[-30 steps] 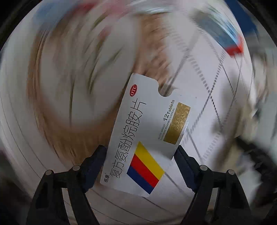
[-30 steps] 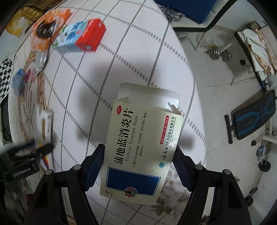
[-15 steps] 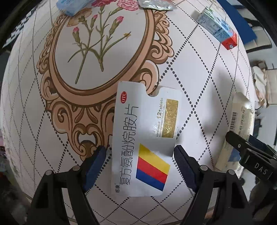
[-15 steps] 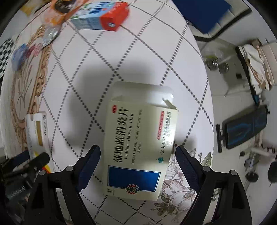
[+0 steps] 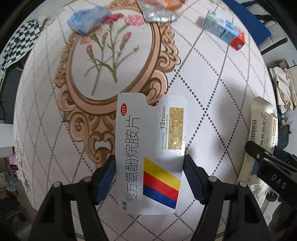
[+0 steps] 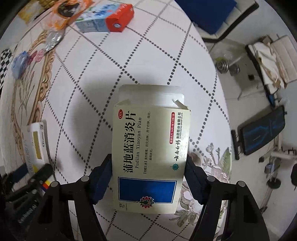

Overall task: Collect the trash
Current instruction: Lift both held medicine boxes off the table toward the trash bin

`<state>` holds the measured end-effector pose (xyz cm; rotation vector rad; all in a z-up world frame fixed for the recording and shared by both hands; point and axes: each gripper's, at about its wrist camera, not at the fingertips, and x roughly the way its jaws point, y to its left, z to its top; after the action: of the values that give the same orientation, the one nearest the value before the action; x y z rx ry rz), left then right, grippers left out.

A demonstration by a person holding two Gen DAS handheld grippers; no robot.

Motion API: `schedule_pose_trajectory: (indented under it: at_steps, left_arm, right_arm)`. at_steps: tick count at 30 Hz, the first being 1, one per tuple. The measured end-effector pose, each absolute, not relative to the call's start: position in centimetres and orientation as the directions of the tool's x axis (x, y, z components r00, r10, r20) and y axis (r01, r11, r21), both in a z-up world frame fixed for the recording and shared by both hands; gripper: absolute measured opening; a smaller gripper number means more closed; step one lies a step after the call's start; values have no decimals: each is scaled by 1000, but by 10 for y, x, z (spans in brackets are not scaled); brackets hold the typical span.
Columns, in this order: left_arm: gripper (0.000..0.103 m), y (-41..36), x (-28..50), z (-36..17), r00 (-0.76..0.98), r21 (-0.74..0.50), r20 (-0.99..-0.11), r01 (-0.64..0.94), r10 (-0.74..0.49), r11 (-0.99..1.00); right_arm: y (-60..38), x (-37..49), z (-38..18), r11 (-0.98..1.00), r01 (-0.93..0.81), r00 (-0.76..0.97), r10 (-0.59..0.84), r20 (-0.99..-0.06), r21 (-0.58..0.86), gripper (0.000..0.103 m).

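I am seeing a glossy white card sleeve (image 5: 148, 153) catching the light, its gold patch shining like foil. The cream medicine box (image 6: 150, 157) is looking like matt cardboard, torn rough at its open flap. The desk covering (image 5: 213, 103) is looking smooth and printed. A crinkled silvery foil blister (image 5: 157, 14) is glinting. The claw pads (image 6: 104, 178) are looking like matt dark-blue rubber.

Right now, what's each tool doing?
Left tool: jaws closing on the silver tablet box.
Right tool: jaws closing on the cream medicine box.
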<state>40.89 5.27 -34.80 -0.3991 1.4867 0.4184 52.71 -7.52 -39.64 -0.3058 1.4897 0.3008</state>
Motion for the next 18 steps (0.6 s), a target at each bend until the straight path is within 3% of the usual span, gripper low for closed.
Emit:
schedule_pose_trajectory:
  at_steps: [10, 18]
  left_arm:
    - [69, 40, 303, -265, 206, 10, -967, -554, 148, 833]
    - [69, 79, 188, -220, 367, -64, -916, -536, 164, 842]
  right_arm:
    - [-72, 456, -330, 879, -476, 234, 103, -967, -21, 74]
    - [-76, 328, -257, 850, -527, 343, 208, -916, -4, 74]
